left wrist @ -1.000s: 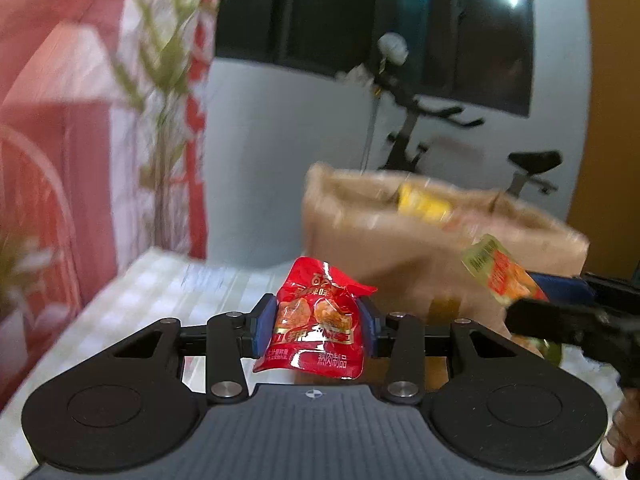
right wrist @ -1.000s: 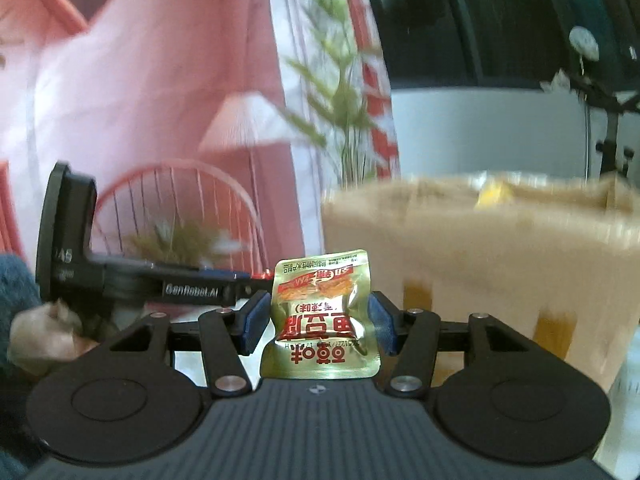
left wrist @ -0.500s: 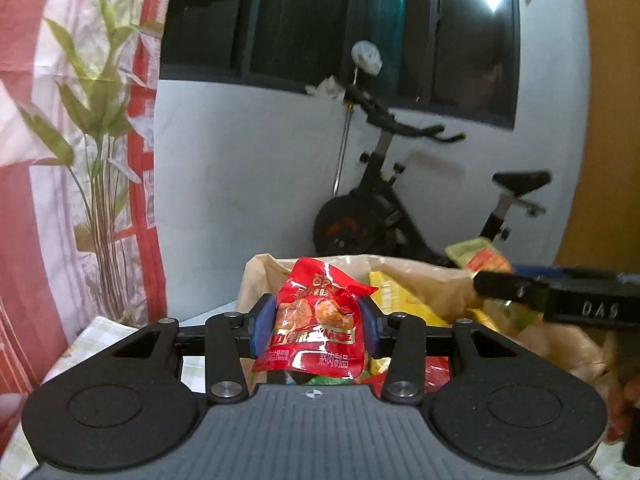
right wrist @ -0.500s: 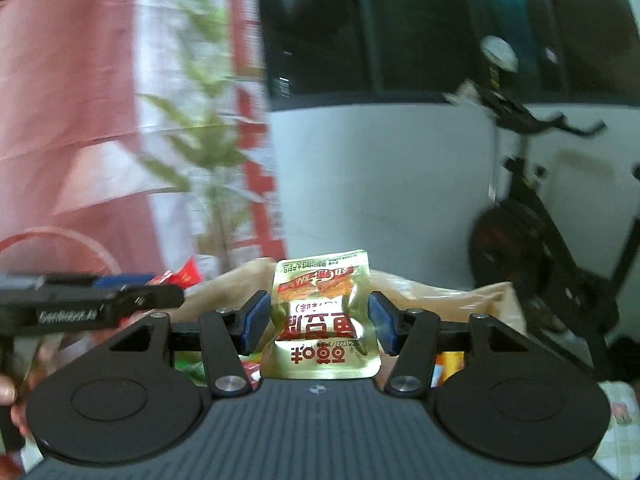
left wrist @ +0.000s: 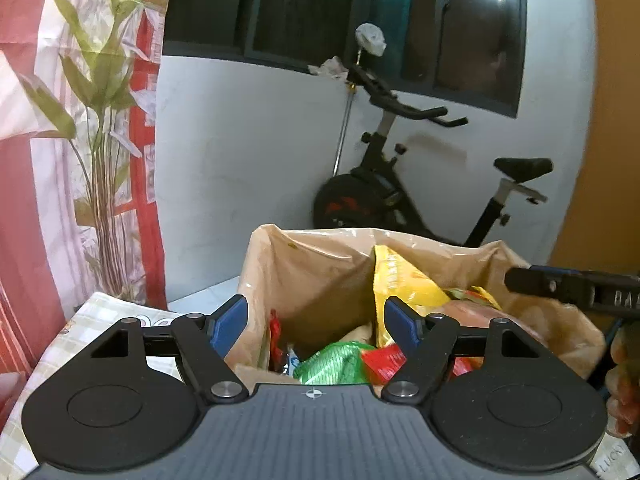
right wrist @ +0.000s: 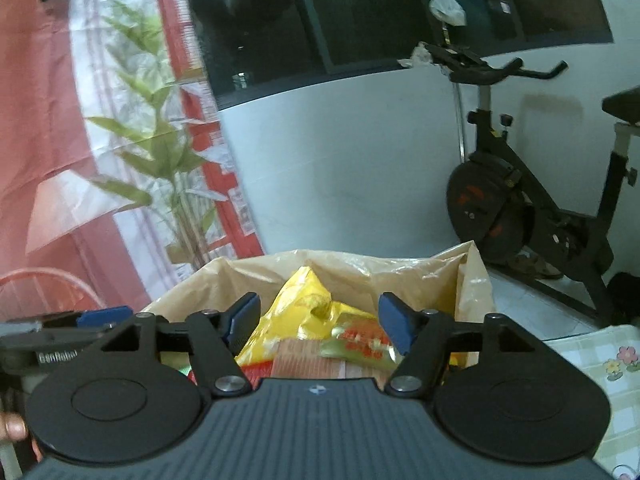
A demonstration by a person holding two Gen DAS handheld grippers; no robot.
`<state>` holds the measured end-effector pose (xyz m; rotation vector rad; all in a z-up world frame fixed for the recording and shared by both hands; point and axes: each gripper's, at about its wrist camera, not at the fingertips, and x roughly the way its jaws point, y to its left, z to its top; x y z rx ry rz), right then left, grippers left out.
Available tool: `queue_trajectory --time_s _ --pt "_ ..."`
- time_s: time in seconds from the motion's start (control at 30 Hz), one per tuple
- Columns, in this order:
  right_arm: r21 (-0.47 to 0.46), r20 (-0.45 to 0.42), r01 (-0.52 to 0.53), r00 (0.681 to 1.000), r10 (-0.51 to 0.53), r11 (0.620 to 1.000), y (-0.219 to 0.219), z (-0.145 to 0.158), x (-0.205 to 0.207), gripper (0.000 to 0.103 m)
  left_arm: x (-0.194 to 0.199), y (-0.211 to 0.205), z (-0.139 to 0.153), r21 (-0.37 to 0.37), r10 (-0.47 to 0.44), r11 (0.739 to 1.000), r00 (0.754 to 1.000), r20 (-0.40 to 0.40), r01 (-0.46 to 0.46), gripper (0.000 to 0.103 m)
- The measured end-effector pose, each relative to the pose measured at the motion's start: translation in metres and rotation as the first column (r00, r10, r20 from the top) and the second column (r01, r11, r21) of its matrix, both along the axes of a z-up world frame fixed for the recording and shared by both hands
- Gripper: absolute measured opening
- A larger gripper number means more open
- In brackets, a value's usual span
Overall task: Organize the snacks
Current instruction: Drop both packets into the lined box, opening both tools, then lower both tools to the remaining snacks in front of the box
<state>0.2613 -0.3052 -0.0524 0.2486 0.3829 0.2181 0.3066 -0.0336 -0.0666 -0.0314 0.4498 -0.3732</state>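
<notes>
A tan paper bag [left wrist: 320, 276] stands open on the table and holds several snack packs: a yellow pack [left wrist: 404, 280], a green pack [left wrist: 332, 364] and red packs [left wrist: 384, 360]. My left gripper [left wrist: 316, 320] is open and empty above the bag's mouth. My right gripper [right wrist: 320, 320] is open and empty above the same bag [right wrist: 400, 276], over the yellow pack [right wrist: 300, 308] and a gold-and-red packet [right wrist: 360, 340] lying on top. The right gripper's finger shows at the right of the left wrist view [left wrist: 560, 288].
A checked tablecloth [left wrist: 92, 312] covers the table [right wrist: 592, 352]. An exercise bike [left wrist: 400, 184] stands behind the bag by a white wall. A plant-print curtain [left wrist: 100, 120] hangs at the left.
Both grippers have opened. The red packet has left the left gripper and the gold packet has left the right one; both lie in the bag.
</notes>
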Motion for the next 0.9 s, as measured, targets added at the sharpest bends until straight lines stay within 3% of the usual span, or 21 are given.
queue_trajectory --time_s 0.17,0.27,0.53,0.9 --pt "-0.141 0.033 -0.076 0.996 0.081 0.987 0.014 0.003 -0.031 0.069 -0.022 0.007 0.001 -0.005 -0.007 1.000 1.000 -0.006 0.007 0.078" --pt "-0.178 0.043 -0.114 0.991 0.123 0.977 0.024 0.001 -0.048 0.068 -0.039 0.011 -0.003 -0.014 -0.016 1.000 1.000 -0.011 0.016 0.078" --pt "-0.199 0.071 -0.156 0.982 0.173 0.967 0.038 -0.023 -0.094 0.068 -0.075 0.018 -0.037 -0.013 -0.015 1.000 0.998 -0.064 0.015 0.078" --pt "-0.202 0.085 -0.151 0.982 0.171 0.968 0.034 -0.062 -0.135 0.068 -0.080 0.011 -0.088 0.012 -0.028 0.999 0.986 -0.163 0.031 0.076"
